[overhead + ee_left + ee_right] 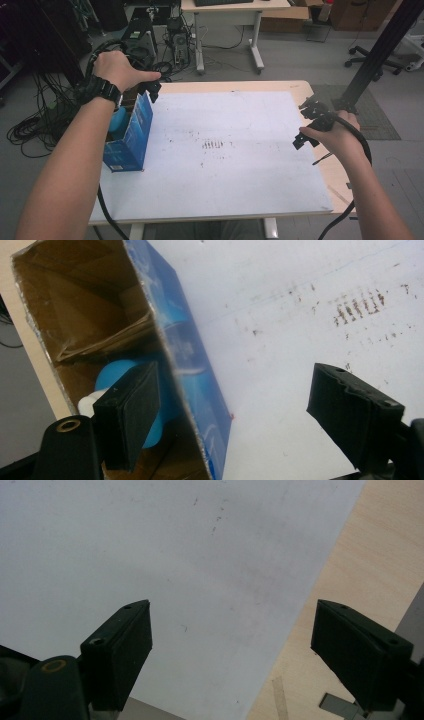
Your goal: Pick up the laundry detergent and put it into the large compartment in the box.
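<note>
Now my left gripper [232,410], jaws spread, straddles the blue box [195,370] wall; next, I'd close. My right gripper [232,652] hovers spread.

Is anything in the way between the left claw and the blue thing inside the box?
Nothing visible blocks it. The left claw is open, straddling the blue box's side wall: one jaw is already inside, right beside the blue object; the other hangs outside over the white board.
</note>
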`<act>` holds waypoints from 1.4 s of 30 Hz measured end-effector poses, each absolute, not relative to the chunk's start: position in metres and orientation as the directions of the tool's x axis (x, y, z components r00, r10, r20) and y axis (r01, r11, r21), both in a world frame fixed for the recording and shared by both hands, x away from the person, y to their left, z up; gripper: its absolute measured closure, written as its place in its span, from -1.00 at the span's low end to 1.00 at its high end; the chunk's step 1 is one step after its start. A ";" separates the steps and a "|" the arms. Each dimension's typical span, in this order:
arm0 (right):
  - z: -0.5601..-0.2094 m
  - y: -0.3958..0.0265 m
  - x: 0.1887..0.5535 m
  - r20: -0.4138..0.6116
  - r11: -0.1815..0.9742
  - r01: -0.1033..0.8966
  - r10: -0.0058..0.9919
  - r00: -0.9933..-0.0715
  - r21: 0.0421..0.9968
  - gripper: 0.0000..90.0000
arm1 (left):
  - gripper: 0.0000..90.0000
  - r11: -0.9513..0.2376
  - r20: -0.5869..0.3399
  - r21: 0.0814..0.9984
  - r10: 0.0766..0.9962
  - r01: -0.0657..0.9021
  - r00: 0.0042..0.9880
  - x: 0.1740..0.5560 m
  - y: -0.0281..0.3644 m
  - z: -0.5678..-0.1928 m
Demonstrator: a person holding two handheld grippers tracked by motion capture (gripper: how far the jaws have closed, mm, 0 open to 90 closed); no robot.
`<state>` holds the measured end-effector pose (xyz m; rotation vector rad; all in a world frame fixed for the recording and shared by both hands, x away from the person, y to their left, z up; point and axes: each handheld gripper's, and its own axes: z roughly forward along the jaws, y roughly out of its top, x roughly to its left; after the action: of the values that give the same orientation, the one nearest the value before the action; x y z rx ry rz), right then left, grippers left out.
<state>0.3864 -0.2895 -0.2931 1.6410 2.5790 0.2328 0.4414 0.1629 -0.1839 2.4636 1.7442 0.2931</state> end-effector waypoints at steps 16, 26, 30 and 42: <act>-0.295 -0.290 0.385 0.020 0.419 0.893 0.904 -0.428 0.165 -0.63 | -0.53 -0.399 0.092 0.190 0.917 0.897 0.389 0.443 0.124 -0.191; -0.294 -0.291 0.384 0.021 0.417 0.893 0.904 -0.426 0.169 -0.63 | -0.53 -0.448 0.085 0.167 0.894 0.878 0.440 0.442 0.104 -0.196; -0.295 -0.292 0.383 0.021 0.415 0.894 0.905 -0.424 0.168 -0.63 | -0.50 -0.469 0.094 0.167 0.883 0.867 0.460 0.442 0.098 -0.198; -0.295 -0.292 0.383 0.019 0.419 0.892 0.904 -0.428 0.169 -0.63 | -0.49 -0.511 0.077 0.148 0.859 0.847 0.505 0.440 0.079 -0.209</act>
<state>0.3832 -0.2924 -0.2951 1.6378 2.5826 0.2356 0.4405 0.0791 -0.2087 2.6458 1.5034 0.2140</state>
